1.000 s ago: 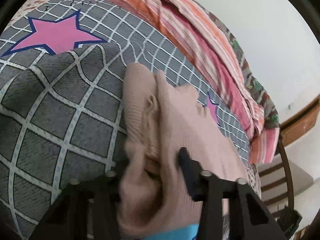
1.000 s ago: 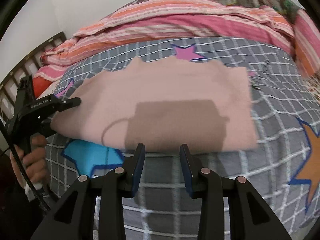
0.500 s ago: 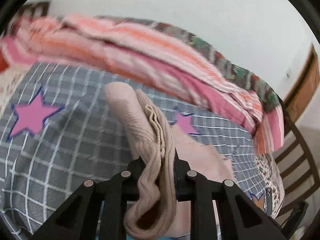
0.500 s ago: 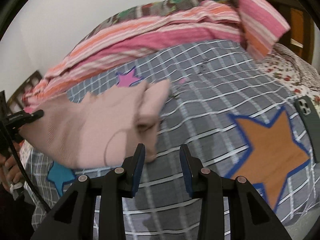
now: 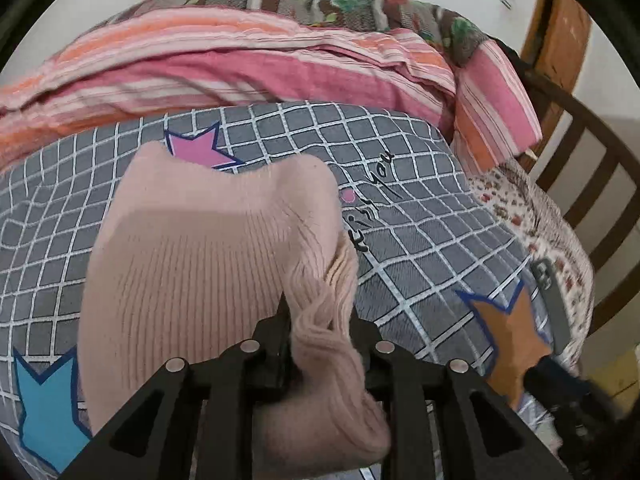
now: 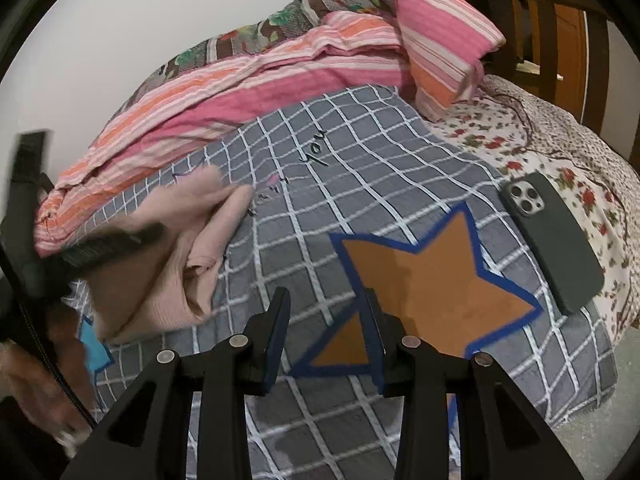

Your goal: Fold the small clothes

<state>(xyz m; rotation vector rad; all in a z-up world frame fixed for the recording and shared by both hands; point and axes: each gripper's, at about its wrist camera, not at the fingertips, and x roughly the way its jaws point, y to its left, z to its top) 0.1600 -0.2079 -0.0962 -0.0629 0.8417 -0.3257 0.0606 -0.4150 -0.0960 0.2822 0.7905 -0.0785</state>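
A pale pink ribbed knit garment (image 5: 200, 256) lies folded over on the grey checked bedspread (image 5: 400, 184). My left gripper (image 5: 318, 312) is shut on a bunched edge of it, and the cloth drapes over the jaws. In the right wrist view the garment (image 6: 176, 264) sits at the left, with the left gripper (image 6: 100, 248) blurred on top of it. My right gripper (image 6: 326, 308) is open and empty, above the bedspread (image 6: 360, 184) by an orange star, to the right of the garment.
A striped pink and orange quilt (image 5: 240, 64) is heaped along the far side. A dark phone (image 6: 552, 240) lies on the bed at the right, on a floral sheet (image 6: 540, 148). A wooden bed frame (image 5: 592, 184) rises at the right edge.
My left gripper has carried the garment's edge over to the right, folding the cloth across itself. My right gripper has swung right, away from the garment, toward the orange star and phone.
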